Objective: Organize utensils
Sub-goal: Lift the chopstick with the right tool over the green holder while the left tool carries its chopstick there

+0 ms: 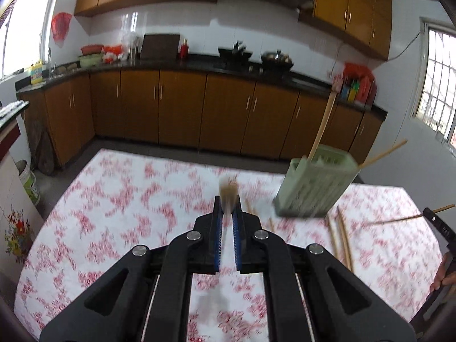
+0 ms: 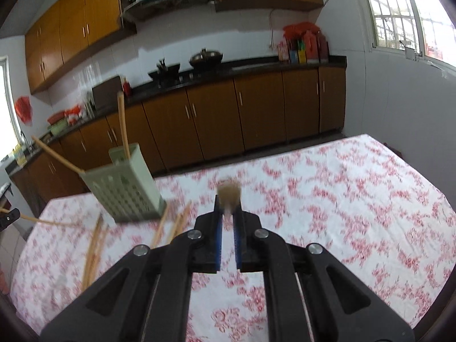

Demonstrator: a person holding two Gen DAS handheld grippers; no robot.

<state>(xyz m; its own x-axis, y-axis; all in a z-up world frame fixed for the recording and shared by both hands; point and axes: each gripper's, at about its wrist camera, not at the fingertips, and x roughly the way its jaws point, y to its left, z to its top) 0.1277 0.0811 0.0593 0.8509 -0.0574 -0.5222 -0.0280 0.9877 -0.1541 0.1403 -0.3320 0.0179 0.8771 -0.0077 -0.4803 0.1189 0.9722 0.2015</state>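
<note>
Two grippers, left gripper (image 1: 227, 213) and right gripper (image 2: 228, 213), each pinch a chopstick end-on, presumably for dropping upright into the green holder (image 1: 313, 188) at far table (image 1: 128, 199) centre, loose chopsticks (image 1: 342, 239) lying beside it.

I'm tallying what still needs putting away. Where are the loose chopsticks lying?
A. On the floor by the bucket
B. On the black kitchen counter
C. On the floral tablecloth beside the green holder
C: several loose chopsticks lie on the floral tablecloth next to the green holder, which already has some standing in it.
</note>
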